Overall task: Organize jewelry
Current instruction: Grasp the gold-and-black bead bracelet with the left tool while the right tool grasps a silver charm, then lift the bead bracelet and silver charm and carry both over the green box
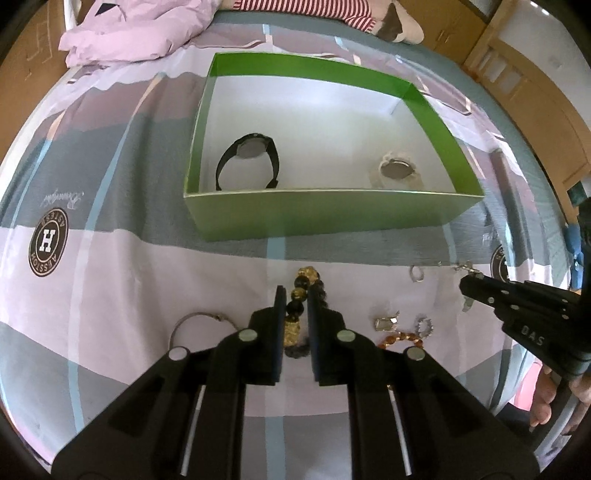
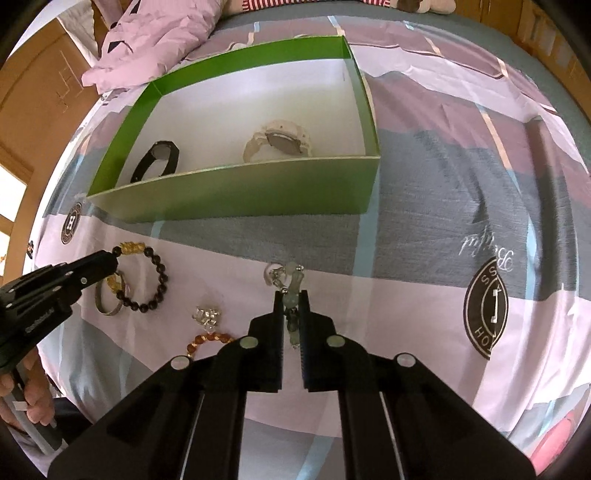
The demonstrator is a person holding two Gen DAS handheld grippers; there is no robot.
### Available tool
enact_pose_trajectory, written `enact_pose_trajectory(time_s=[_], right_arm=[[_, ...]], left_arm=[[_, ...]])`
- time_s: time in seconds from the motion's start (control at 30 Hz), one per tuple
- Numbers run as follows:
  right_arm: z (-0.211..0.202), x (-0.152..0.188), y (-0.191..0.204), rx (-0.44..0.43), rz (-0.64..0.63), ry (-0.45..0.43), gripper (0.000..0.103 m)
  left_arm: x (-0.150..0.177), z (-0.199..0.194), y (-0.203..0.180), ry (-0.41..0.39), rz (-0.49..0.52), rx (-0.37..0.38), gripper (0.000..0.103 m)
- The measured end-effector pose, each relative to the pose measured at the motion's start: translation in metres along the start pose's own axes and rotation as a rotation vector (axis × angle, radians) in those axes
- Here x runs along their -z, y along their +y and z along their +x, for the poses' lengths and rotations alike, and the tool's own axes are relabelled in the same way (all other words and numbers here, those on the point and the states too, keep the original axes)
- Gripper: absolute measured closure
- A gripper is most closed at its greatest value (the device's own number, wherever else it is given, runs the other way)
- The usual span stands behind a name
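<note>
A green box point(image 1: 317, 218) with a white inside holds a black watch point(image 1: 247, 157) on the left and a white watch point(image 1: 397, 170) on the right. In front of it, on the bedsheet, lies a black-and-gold bead bracelet point(image 1: 306, 275). My left gripper point(image 1: 296, 291) is shut on its near side, with beads filling the gap between the fingers. In the right wrist view my right gripper point(image 2: 291, 293) is shut on a pale green bead bracelet point(image 2: 291, 268) with a silver clasp. The black-and-gold bead bracelet point(image 2: 147, 277) still rests flat on the sheet, with the left gripper point(image 2: 109, 263) at its edge.
Loose pieces lie between the grippers: a silver bangle point(image 2: 107, 304), a crystal piece point(image 2: 207, 315), an amber bead bracelet point(image 2: 207, 339), a sparkly ring point(image 1: 424, 325) and a small ring point(image 1: 416, 273). A pink quilt point(image 1: 140, 33) is bunched behind the box. A hand point(image 2: 33, 402) holds the left gripper's handle.
</note>
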State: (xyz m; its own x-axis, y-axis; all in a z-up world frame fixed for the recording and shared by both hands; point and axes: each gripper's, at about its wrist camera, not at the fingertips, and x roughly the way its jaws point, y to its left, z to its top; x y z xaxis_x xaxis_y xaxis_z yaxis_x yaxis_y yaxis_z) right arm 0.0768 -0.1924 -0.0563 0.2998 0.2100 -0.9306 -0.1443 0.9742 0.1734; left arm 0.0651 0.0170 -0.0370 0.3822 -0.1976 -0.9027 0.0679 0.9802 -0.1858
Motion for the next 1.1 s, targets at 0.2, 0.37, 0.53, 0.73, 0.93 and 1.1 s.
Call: enact_pose_trajectory(time_s=[0.2,0.37,0.53,0.73,0.93,1.1], right_arm=[[0.000,-0.002,0.007,0.008,-0.010,-0.023,0.096],[-0.003,-0.002,0.009,0.005,-0.021,-0.040,0.096],[-0.006,-0.003,0.008,-0.002,-0.018,-0.052,0.096],[-0.029,-0.005,0.012,-0.039,-0.030,-0.154,0.096],[-0.049,-0.007,0.018,-0.070,-0.055,-0.261,0.096],[-0.040,-0.009,0.019,-0.073,-0.059,-0.226,0.096]], left_arm=[[-0.001,-0.002,-0.003,-0.015,0.008,-0.004,0.094],[-0.001,-0.006,-0.010,-0.038,0.033,0.002,0.094],[-0.001,-0.009,-0.009,-0.047,0.027,0.005,0.094],[-0.002,-0.027,-0.013,-0.122,0.041,0.012,0.094],[-0.003,-0.060,-0.021,-0.268,0.067,0.051,0.101],[-0.004,-0.060,-0.021,-0.254,0.076,0.045,0.101]])
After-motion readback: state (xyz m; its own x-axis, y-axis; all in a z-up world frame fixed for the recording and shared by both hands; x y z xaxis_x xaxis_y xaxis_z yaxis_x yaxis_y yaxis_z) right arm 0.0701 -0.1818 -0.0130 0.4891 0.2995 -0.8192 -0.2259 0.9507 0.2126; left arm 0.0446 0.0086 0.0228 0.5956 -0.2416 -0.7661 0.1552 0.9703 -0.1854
